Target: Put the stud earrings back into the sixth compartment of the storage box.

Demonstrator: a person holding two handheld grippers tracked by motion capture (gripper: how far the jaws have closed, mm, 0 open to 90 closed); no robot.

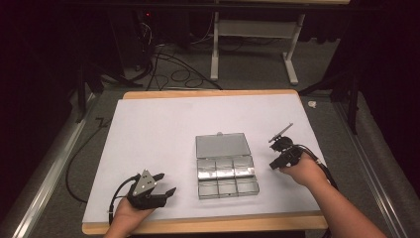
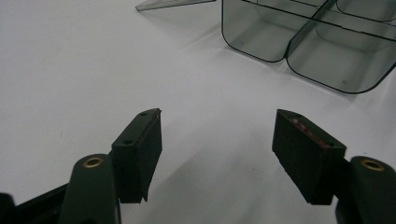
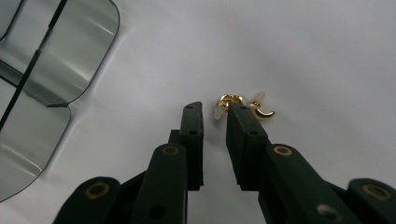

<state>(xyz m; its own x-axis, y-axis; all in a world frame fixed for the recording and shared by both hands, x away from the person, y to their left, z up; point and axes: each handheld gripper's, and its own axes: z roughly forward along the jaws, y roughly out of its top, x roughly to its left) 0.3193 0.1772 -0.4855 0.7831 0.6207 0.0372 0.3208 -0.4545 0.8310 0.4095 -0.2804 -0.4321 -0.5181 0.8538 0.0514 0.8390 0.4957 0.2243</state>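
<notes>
Right of the clear box (image 1: 225, 166), on the white sheet (image 1: 158, 134), lie two small gold hooks (image 3: 243, 106), shiny and curled. I judge this the pick-up: my right gripper (image 3: 214, 112) is narrowed, nothing pinched yet; the tips must straddle one hook. My left gripper (image 2: 217, 135) rests open, empty.

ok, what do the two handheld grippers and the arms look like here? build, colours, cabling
Both grippers are black and two-jawed. The left gripper carries a grey three-cornered plate on top and trails a black cable. Up close, its pads are flat rectangular blocks on arms with brass-coloured rivets. The right gripper trails a black cable too. Both forearms are bare, no sleeves.
</notes>
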